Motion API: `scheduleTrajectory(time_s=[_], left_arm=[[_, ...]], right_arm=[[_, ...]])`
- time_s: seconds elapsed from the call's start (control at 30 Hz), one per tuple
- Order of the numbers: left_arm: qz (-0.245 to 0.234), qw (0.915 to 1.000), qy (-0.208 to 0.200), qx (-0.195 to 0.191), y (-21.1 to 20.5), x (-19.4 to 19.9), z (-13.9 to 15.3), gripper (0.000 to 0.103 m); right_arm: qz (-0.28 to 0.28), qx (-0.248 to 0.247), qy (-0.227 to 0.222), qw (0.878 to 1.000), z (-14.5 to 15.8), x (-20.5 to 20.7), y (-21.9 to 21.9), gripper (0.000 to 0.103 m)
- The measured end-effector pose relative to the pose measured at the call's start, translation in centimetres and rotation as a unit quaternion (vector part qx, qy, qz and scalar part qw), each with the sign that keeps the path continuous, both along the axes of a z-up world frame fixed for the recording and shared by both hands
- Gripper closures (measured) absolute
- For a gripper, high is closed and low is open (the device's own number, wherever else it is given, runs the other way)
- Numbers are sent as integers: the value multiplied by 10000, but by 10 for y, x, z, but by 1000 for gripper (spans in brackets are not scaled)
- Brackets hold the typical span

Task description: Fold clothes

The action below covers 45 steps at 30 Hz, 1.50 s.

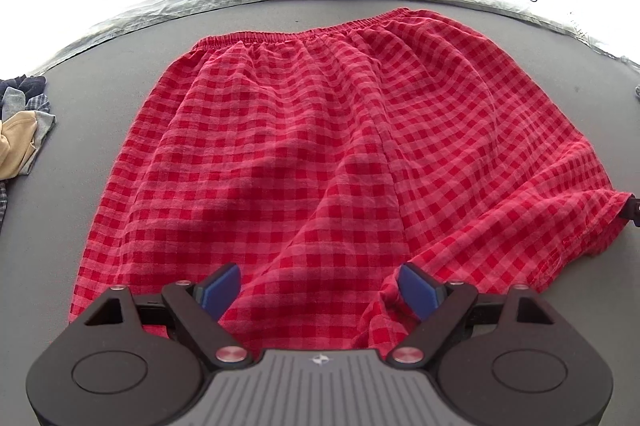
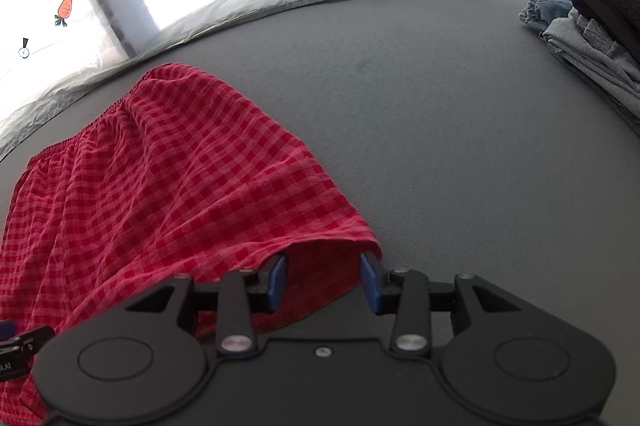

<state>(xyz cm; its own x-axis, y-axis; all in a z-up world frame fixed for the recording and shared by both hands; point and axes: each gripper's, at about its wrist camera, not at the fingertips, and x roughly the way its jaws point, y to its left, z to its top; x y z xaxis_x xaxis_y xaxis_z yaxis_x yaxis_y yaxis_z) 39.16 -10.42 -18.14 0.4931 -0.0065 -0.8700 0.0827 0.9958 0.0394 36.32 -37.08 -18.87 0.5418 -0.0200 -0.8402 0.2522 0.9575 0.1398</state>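
**Hem Pickup on the Checked Shorts**

Shorts [image 1: 304, 146] in red gingham lie spread on the grey surface [image 2: 440, 106], waistband on the far side, hem on the near side. All positions below are given relative to this garment.

**Tool state**
- Left tool [image 1: 320, 290]: jaws spread wide, straddling the near hem close to the garment's middle. Nothing is pinched.
- Right tool [image 2: 324, 278]: jaws spread, placed at the near right corner. The hem there stands lifted off the surface and drapes over the blue pads [image 2: 278, 278]; whether one pad sits inside the leg opening cannot be told with confidence from this angle.

**Surroundings**
- A pile of loose clothes [image 1: 22, 130] lies well apart from the garment's left edge.
- A stack of folded clothes [image 2: 592, 38] lies well apart beyond the right edge.

**Procedure for the step in hand**
The step appears to be taking hold of the near hem in preparation for a fold.
1. Seat each tool so both fabric layers pass between the pads; a single-layer hold is likely to let the lower layer trail.
2. Move the left tool toward the near left corner, matching the right tool's position, for an even lift.
3. Close both tools before lifting.
4. Carry the hem straight toward the waistband, keeping both corners level to avoid skew.
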Motion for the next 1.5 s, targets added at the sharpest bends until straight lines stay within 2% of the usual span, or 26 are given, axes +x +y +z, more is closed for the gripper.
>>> scheduleTrajectory(time_s=[0.27,0.47,0.6,0.73,0.77,0.93,1.0,1.03,1.07,1.17,1.4,1.5], left_arm=[[109,9998,-110,78,30,-38,13,17],[357,9993,86,7,68,-60,6,17],[406,9991,99,52,86,-55,3,17],[357,9992,34,147,98,-41,2,17],[337,9993,50,164,99,-37,0,17],[204,9992,325,74,97,-31,-15,17],[162,9990,408,65,94,-32,-21,17],[163,9989,438,67,94,-32,-23,17],[215,9988,439,45,96,-33,-24,17],[407,9982,444,-39,102,-34,-26,17],[867,9947,523,-205,118,-39,-28,17],[921,9946,470,-92,123,-41,-26,17]], right_arm=[[411,70,-11,9991,10,-34,41,59],[1285,142,279,9912,-2,-49,93,59],[1622,108,306,9862,-16,-46,121,59],[1755,25,65,9844,-20,-36,141,47],[1801,-15,14,9836,-20,-33,145,47],[2122,-568,-22,9756,-23,-26,167,47],[2175,-586,-91,9743,-23,-25,168,54],[2183,-547,-132,9743,-22,-25,166,76],[2114,-552,-135,9757,-21,-23,163,90],[1945,-424,-149,9799,-13,-24,150,98],[1597,-22,-193,9870,26,-36,119,100],[1436,52,114,9896,34,-39,107,100]])
